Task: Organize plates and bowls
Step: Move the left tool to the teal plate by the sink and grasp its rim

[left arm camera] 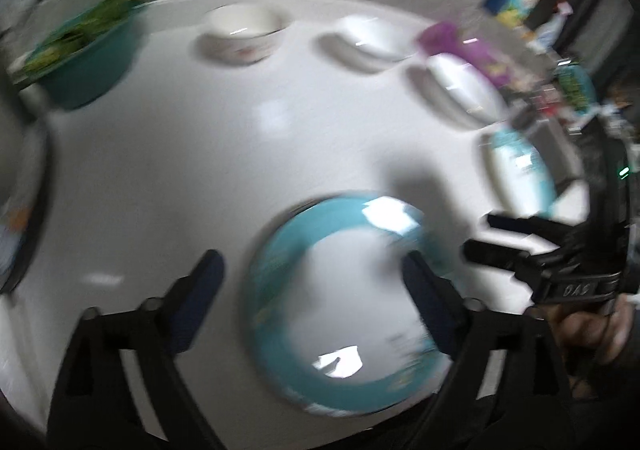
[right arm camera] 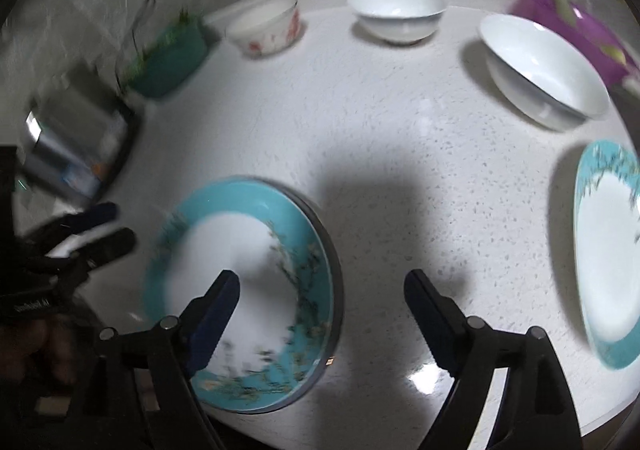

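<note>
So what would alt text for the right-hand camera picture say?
A teal-rimmed plate lies on a white speckled counter below the open right gripper. Three white bowls line the far edge, another teal plate sits right.

— Left wrist view? Looking steeply down along its own fingers (left arm camera: pixel 216 274) at the white table (left arm camera: pixel 200 170), close above the teal-rimmed plate (left arm camera: pixel 344 302); heavily blurred.

— Right wrist view? Same steep downward tilt, close over the same table, sharper. Shared: that plate (right arm camera: pixel 248 290), the second teal plate (right arm camera: pixel 608 250), three bowls along the far edge, the green tub (right arm camera: pixel 168 62). Each catching the other gripper at its frame's side.
</note>
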### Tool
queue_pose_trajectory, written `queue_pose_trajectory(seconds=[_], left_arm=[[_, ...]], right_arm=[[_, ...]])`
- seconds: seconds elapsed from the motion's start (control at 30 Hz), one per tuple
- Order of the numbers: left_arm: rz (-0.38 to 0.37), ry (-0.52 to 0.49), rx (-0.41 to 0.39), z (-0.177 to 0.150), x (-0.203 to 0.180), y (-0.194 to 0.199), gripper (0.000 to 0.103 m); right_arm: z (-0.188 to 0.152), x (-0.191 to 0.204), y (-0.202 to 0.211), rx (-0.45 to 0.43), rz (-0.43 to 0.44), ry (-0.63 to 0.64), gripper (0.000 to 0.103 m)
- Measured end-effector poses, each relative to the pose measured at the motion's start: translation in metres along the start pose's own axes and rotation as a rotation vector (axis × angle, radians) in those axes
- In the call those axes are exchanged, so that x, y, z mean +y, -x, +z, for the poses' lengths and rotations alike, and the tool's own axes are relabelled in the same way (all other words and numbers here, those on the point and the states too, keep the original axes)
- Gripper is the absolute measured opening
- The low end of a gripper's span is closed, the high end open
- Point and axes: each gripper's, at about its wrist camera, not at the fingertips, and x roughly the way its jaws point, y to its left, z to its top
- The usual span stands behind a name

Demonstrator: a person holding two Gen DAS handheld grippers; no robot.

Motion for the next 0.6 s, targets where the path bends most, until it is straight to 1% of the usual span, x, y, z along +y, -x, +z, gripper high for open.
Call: queue_pose_trajectory(seconds=[0.03, 0.07, 0.13, 0.2, 0.23, 0.3, 0.37, 0.4, 0.43, 0.5, 0.57, 0.6], left_arm=[[-0.078, 0.000, 0.001, 0.009, -0.008, -0.003, 0.100], [-0.145, 0.005, 0.007, 0.018, -0.016, -0.007, 0.100], [-0.247, 0.017, 0.041, 0.033, -0.037, -0.019, 0.101], [-0.329, 0.027, 0.084, 0.047, -0.063, -0.033, 0.103], [-0.343, 0.017, 0.094, 0.052, -0.076, -0.039, 0.103], [-0.354, -0.004, 0.126, 0.061, -0.104, -0.054, 0.103], [-0.357, -0.005, 0.158, 0.069, -0.134, -0.072, 0.103], [-0.349, -0.011, 0.163, 0.072, -0.149, -0.080, 0.103], [-0.332, -0.018, 0.160, 0.075, -0.164, -0.089, 0.103], [-0.296, -0.052, 0.165, 0.079, -0.191, -0.107, 0.103], [-0.230, -0.078, 0.181, 0.079, -0.217, -0.132, 0.102], [-0.224, -0.090, 0.191, 0.079, -0.225, -0.141, 0.101]], right_arm=[[0.000, -0.008, 0.011, -0.022, 0.049, -0.041, 0.093], [0.000, -0.016, 0.020, -0.042, 0.090, -0.073, 0.094], [-0.006, -0.042, 0.051, -0.117, 0.154, -0.158, 0.095], [-0.014, -0.079, 0.082, -0.188, 0.207, -0.251, 0.099], [-0.018, -0.101, 0.099, -0.226, 0.206, -0.301, 0.101], [-0.027, -0.148, 0.129, -0.287, 0.194, -0.378, 0.102], [-0.037, -0.197, 0.155, -0.326, 0.202, -0.441, 0.102], [-0.042, -0.228, 0.168, -0.342, 0.204, -0.473, 0.102], [-0.045, -0.247, 0.175, -0.350, 0.204, -0.491, 0.102], [-0.051, -0.288, 0.184, -0.344, 0.230, -0.514, 0.103], [-0.056, -0.318, 0.185, -0.324, 0.229, -0.517, 0.102], [-0.056, -0.334, 0.183, -0.310, 0.239, -0.513, 0.101]])
